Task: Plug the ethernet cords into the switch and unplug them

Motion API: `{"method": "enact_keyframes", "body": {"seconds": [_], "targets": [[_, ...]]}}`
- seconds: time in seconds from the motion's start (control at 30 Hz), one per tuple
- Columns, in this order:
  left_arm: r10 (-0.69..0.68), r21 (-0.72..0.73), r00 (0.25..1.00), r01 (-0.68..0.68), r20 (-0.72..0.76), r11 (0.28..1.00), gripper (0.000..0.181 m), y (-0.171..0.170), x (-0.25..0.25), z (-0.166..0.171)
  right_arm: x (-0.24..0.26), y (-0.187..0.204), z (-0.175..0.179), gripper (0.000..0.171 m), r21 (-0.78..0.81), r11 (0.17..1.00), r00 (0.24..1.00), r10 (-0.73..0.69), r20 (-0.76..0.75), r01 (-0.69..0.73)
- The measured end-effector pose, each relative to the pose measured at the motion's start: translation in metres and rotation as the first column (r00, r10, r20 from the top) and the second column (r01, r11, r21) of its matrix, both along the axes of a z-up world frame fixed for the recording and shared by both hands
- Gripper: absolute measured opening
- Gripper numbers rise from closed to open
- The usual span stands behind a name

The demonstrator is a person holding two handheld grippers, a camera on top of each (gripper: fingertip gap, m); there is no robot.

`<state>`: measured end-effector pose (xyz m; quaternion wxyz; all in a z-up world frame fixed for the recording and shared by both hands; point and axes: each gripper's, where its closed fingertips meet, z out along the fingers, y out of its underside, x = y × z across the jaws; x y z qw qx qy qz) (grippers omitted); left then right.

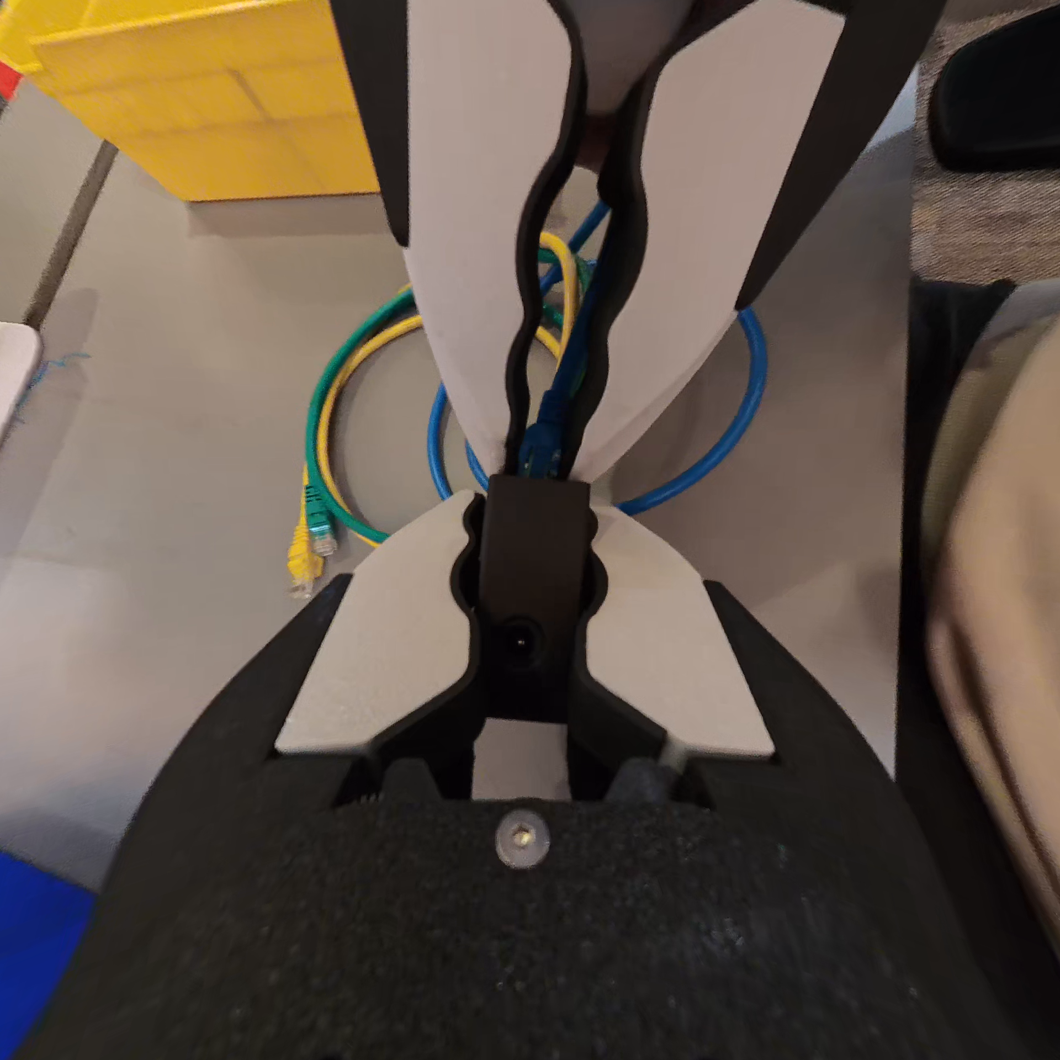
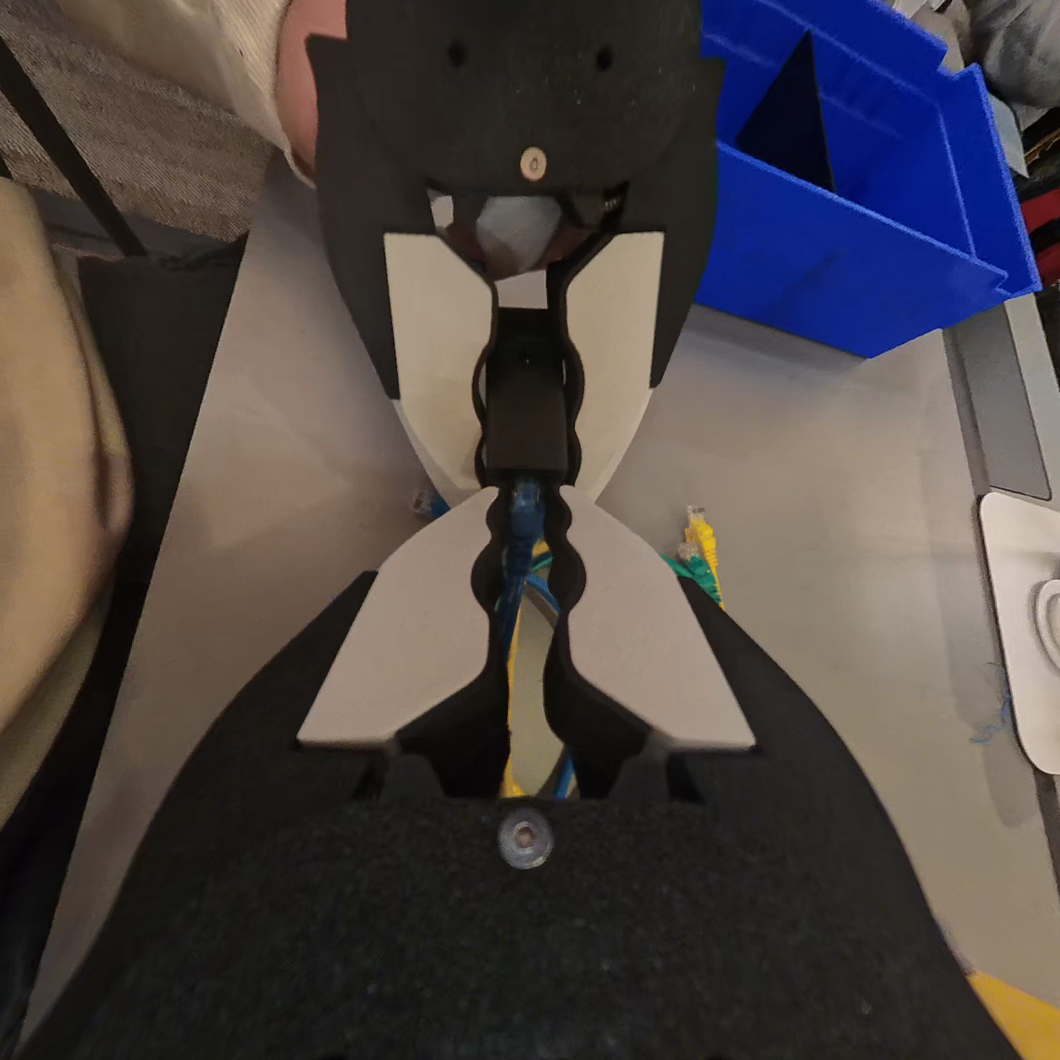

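Note:
My left gripper (image 1: 536,505) is shut on a small black switch (image 1: 536,550), held above the grey table (image 1: 172,401). My right gripper (image 1: 539,459) faces it tip to tip and is shut on the plug of the blue ethernet cord (image 1: 539,441). The plug's tip meets the switch's far face; I cannot tell how deep it sits. In the right wrist view, my right gripper (image 2: 527,496) holds the blue plug (image 2: 525,516) against the switch (image 2: 525,424) in the left gripper (image 2: 526,473). The yellow cord's plug (image 1: 301,559) and the green cord's plug (image 1: 318,522) lie loose on the table.
A yellow bin (image 1: 201,103) stands beyond the cords and a blue bin (image 2: 831,229) stands behind the left gripper. A white flat object (image 2: 1021,602) lies at the table's side. A person in beige clothing (image 1: 1004,516) is close by the table's edge.

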<state>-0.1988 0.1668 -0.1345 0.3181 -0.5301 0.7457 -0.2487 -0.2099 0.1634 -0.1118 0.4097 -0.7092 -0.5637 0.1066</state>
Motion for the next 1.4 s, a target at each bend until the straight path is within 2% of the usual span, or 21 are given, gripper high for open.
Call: {"method": "enact_keyframes", "body": {"seconds": [0.23, 0.33, 0.37, 0.5, 0.63, 0.87, 0.97, 1.03, 1.3, 1.37, 1.4], "targets": [[-0.044, 0.073, 0.999, 0.043, 0.009, 0.996, 0.029, -0.001, -0.002, -0.003, -0.001, -0.002, 0.002, 0.012, 0.004, 1.000, 1.000, 0.018, -0.022, -0.018], [-0.104, 0.024, 0.994, 0.103, 0.044, 0.994, 0.029, -0.010, -0.002, 0.001, -0.003, -0.009, 0.006, 0.013, -0.107, 0.993, 0.998, 0.040, -0.056, -0.046], [-0.119, 0.013, 0.992, 0.118, 0.051, 0.993, 0.029, -0.010, -0.002, 0.003, -0.004, -0.008, 0.009, 0.013, -0.079, 0.995, 0.997, 0.050, -0.061, -0.054], [-0.132, 0.076, 0.990, 0.128, 0.043, 0.989, 0.030, -0.006, -0.004, 0.004, -0.006, -0.006, 0.010, 0.014, 0.040, 0.996, 0.997, 0.076, 0.029, -0.078], [-0.127, 0.088, 0.991, 0.122, 0.054, 0.989, 0.029, -0.004, -0.006, 0.007, -0.003, -0.002, 0.005, 0.017, 0.067, 0.997, 0.994, 0.042, 0.105, -0.049], [-0.133, 0.113, 0.990, 0.127, 0.051, 0.985, 0.030, -0.005, -0.007, 0.008, -0.004, -0.002, 0.007, 0.015, 0.102, 0.994, 0.991, 0.028, 0.132, -0.042], [-0.141, 0.114, 0.990, 0.138, 0.017, 0.984, 0.029, -0.009, -0.007, 0.001, -0.004, -0.007, 0.002, 0.014, 0.073, 0.995, 0.976, 0.046, 0.212, -0.063], [-0.145, 0.137, 0.989, 0.143, 0.005, 0.980, 0.029, -0.010, -0.007, -0.004, -0.004, -0.008, -0.001, 0.013, 0.114, 0.990, 0.964, 0.048, 0.263, -0.080], [-0.149, 0.093, 0.989, 0.147, 0.014, 0.985, 0.029, -0.012, -0.003, -0.004, -0.001, -0.009, 0.001, 0.012, 0.118, 0.991, 0.977, 0.036, 0.209, -0.062], [-0.137, 0.117, 0.990, 0.134, 0.024, 0.984, 0.029, -0.011, -0.003, -0.003, 0.000, -0.010, -0.002, 0.013, 0.033, 0.999, 0.988, 0.038, 0.150, -0.043], [-0.144, 0.124, 0.988, 0.137, 0.049, 0.983, 0.029, -0.012, -0.003, 0.002, -0.002, -0.009, 0.003, 0.013, 0.007, 1.000, 0.998, 0.022, 0.067, -0.023]]}}
